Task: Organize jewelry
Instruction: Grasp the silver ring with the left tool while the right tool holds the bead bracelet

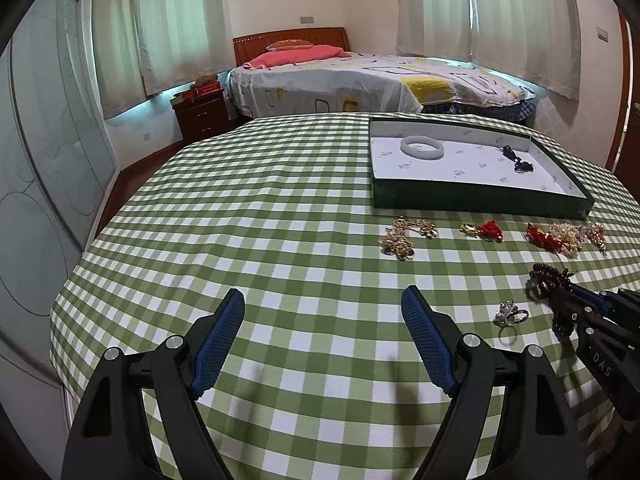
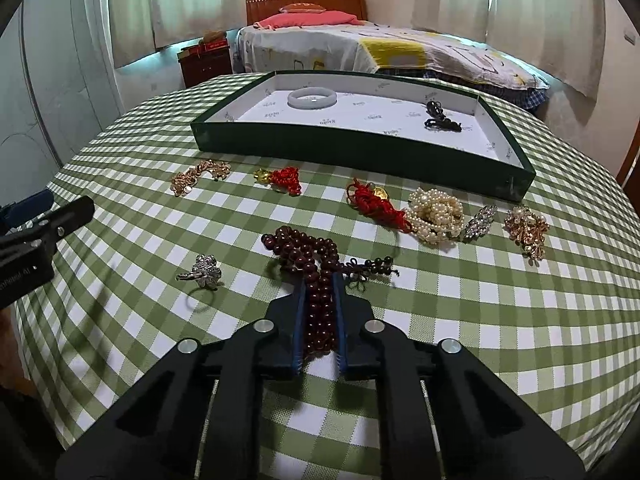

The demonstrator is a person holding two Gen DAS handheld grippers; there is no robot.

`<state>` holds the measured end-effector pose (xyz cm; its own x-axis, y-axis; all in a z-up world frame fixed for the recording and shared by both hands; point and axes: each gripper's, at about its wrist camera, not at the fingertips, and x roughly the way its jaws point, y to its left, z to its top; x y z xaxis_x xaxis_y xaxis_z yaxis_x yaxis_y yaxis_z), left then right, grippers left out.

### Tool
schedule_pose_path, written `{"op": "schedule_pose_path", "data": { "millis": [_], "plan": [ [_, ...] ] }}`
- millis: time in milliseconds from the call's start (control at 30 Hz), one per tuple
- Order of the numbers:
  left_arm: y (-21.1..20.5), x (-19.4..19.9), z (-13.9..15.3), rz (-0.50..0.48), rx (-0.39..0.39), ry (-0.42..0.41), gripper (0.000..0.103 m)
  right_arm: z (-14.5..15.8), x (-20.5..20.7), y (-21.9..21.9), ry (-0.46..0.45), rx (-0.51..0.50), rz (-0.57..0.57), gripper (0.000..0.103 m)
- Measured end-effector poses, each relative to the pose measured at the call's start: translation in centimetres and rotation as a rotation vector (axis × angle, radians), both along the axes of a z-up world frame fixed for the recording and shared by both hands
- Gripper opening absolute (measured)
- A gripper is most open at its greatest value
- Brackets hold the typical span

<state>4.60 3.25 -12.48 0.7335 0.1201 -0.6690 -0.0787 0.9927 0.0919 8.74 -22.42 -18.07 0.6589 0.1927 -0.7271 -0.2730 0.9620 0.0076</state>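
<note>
My right gripper is shut on a dark red bead bracelet that lies on the green checked tablecloth; its black tassel trails off to the right. In the left wrist view the same beads bunch at the tip of the right gripper. My left gripper hovers open over bare cloth with nothing between its fingers. A silver flower ring lies left of the beads. The green tray holds a white bangle and a black piece.
In front of the tray lie a gold chain, two red knotted charms, a pearl bundle, a silver brooch and a gold brooch. A bed stands beyond the table.
</note>
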Motion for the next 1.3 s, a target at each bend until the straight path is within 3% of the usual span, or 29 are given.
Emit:
{"op": "schedule_pose_path", "data": {
  "millis": [633, 967, 1100, 1300],
  "plan": [
    [-6.4, 0.2, 0.7, -0.159, -0.052, 0.017, 0.078, 2.1, -0.8, -6.4, -0.049, 0.049, -0.140, 0.011],
    [-10.0, 1.3, -1.3, -0.215, -0.014, 0.068, 0.078, 1.4, -0.7, -8.8, -0.027, 0.106, -0.188, 0.011],
    [-10.5, 1.7, -2.1, -0.226, 0.000, 0.088, 0.065, 1.2, -0.6, -8.8, -0.020, 0.106, -0.187, 0.011],
    [-10.3, 2.1, -2.7, -0.223, -0.011, 0.115, 0.056, 0.9, -0.4, -8.9, -0.011, 0.112, -0.190, 0.011]
  ]
}}
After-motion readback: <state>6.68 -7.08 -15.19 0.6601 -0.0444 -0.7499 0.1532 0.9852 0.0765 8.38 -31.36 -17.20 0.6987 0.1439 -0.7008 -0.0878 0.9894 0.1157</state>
